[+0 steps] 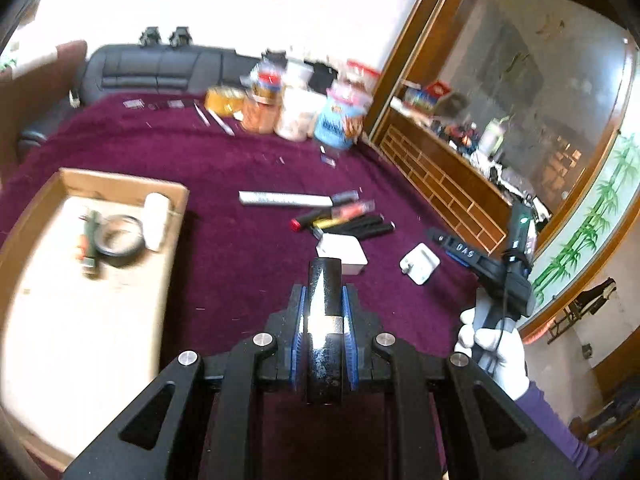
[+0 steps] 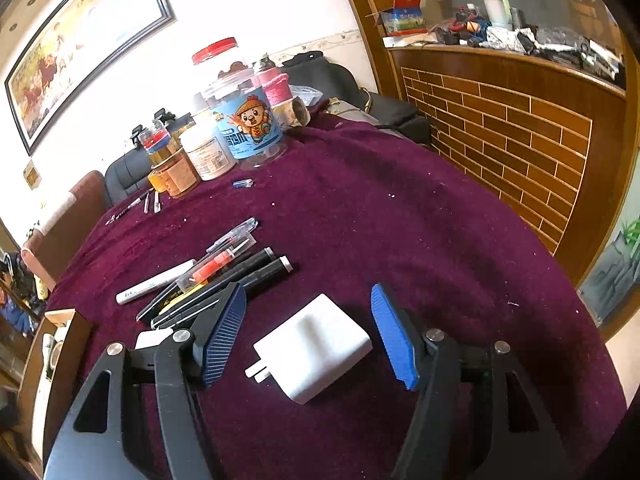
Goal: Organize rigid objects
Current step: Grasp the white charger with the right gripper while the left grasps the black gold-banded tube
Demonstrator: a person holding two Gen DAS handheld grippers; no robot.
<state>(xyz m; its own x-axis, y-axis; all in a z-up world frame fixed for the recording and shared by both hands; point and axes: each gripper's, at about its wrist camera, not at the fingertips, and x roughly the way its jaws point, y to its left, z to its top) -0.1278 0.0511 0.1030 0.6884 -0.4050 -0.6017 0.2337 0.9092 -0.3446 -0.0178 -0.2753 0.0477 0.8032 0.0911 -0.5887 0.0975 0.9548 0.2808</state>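
Note:
My left gripper (image 1: 324,308) is shut on a glossy black cylinder (image 1: 325,312) and holds it above the maroon tablecloth (image 1: 224,160). A cardboard box (image 1: 80,184) at the left holds a tape roll (image 1: 119,236), a white roll and a small tool. My right gripper (image 2: 308,320) is open, its blue pads on either side of a white charger plug (image 2: 316,344) lying on the cloth; whether they touch it I cannot tell. That charger also shows in the left wrist view (image 1: 420,262), next to a second white charger (image 1: 344,254). A pile of pens and markers (image 2: 224,276) lies left of it.
Several jars and bottles (image 2: 224,132) stand at the far side of the table. A wooden brick-pattern cabinet (image 2: 512,136) rises on the right. A dark sofa (image 1: 160,68) sits behind the table. Small pens (image 2: 150,200) lie near the jars.

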